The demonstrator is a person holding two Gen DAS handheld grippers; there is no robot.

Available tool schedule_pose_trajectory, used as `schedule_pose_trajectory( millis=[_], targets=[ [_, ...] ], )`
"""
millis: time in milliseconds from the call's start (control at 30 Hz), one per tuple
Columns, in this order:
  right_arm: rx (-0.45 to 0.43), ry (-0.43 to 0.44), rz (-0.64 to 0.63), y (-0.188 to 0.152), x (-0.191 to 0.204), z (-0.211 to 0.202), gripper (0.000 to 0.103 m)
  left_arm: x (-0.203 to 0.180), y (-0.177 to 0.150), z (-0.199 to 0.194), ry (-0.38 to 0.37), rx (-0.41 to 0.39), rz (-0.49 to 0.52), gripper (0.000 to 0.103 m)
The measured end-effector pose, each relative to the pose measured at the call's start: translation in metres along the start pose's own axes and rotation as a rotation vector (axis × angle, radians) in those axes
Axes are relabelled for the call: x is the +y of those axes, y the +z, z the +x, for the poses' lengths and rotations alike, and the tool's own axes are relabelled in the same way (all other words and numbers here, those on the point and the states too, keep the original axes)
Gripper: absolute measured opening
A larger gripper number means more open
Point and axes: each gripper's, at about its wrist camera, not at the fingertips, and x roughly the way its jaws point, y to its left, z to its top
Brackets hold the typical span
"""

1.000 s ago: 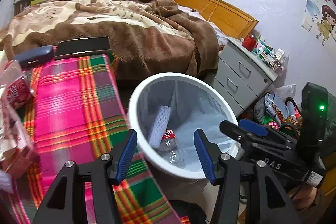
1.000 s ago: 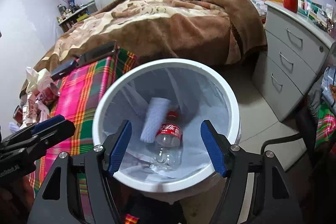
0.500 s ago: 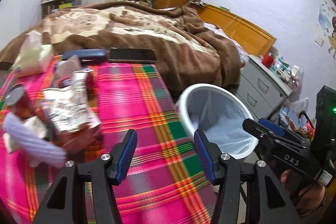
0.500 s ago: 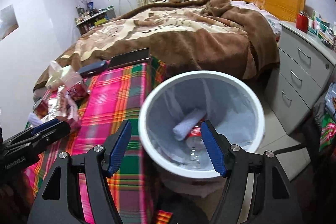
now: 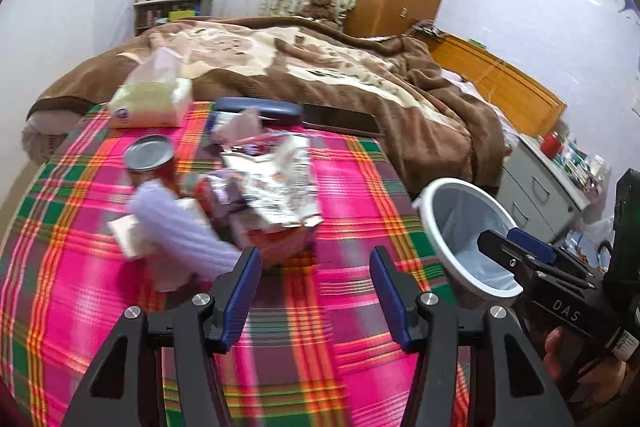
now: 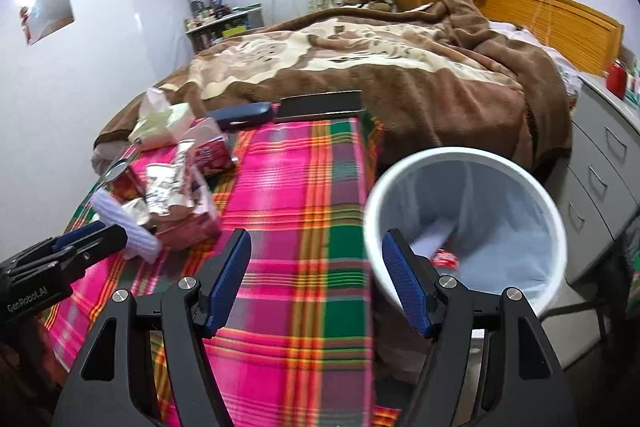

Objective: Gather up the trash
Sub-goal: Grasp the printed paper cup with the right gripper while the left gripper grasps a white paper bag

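Note:
A pile of trash lies on the pink plaid tablecloth (image 5: 352,187): a crumpled silver wrapper (image 5: 280,183), a white foam sleeve (image 5: 180,227), a red can (image 5: 154,163) and red packets. My left gripper (image 5: 314,291) is open and empty, just short of the pile. The white bin (image 6: 464,227) stands right of the table, with a foam sleeve and a bottle inside. My right gripper (image 6: 316,279) is open and empty, over the table edge beside the bin. The pile also shows in the right wrist view (image 6: 168,187).
A tissue pack (image 5: 152,103), a dark blue case (image 5: 260,107) and a black phone (image 5: 340,121) lie at the table's far edge. A bed with a brown blanket (image 5: 320,59) lies behind. A grey drawer unit (image 6: 608,171) stands right of the bin.
Both grippers have swung left, away from the bin and toward the table. The trash pile has come into view in front of the left gripper. Both stay open.

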Motion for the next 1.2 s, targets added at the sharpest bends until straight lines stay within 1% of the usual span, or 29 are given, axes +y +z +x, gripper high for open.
schedule_pose_trajectory(
  millis=[133,267,400,567,667,733,867,933,1000,1067,1133,1200],
  targets=[
    [0.010,0.025,-0.026,-0.002,0.016,0.005,0.070,0.025,-0.002,-0.008,0.046,-0.013,-0.038,0.056],
    [0.021,0.041,-0.044,-0.002,0.031,0.010,0.070,0.049,-0.001,-0.014,0.071,-0.027,-0.073,0.056],
    [0.038,0.057,-0.069,-0.004,0.045,0.018,0.070,0.072,-0.001,-0.014,0.109,-0.024,-0.097,0.056],
    [0.043,0.077,-0.090,0.000,0.061,0.028,0.070,0.094,-0.003,-0.013,0.139,-0.017,-0.117,0.056],
    [0.034,0.095,-0.097,0.005,0.068,0.033,0.070,0.110,-0.002,-0.009,0.140,-0.015,-0.138,0.057],
    [0.028,0.102,-0.102,0.009,0.073,0.038,0.070,0.117,-0.003,-0.006,0.149,-0.012,-0.142,0.064],
    [0.030,0.119,-0.115,0.014,0.080,0.047,0.070,0.128,-0.001,0.004,0.164,0.005,-0.135,0.064],
    [0.044,0.124,-0.116,0.017,0.084,0.054,0.070,0.132,0.001,0.010,0.166,0.017,-0.131,0.064],
    [0.049,0.129,-0.115,0.019,0.087,0.059,0.070,0.133,0.004,0.017,0.170,0.022,-0.106,0.064],
    [0.058,0.137,-0.115,0.020,0.089,0.064,0.070,0.136,0.005,0.026,0.169,0.047,-0.100,0.064],
    [0.064,0.146,-0.115,0.022,0.091,0.068,0.070,0.139,0.006,0.029,0.170,0.041,-0.109,0.064],
    [0.072,0.149,-0.122,0.022,0.093,0.072,0.070,0.138,0.008,0.032,0.157,0.039,-0.092,0.065]
  ],
)
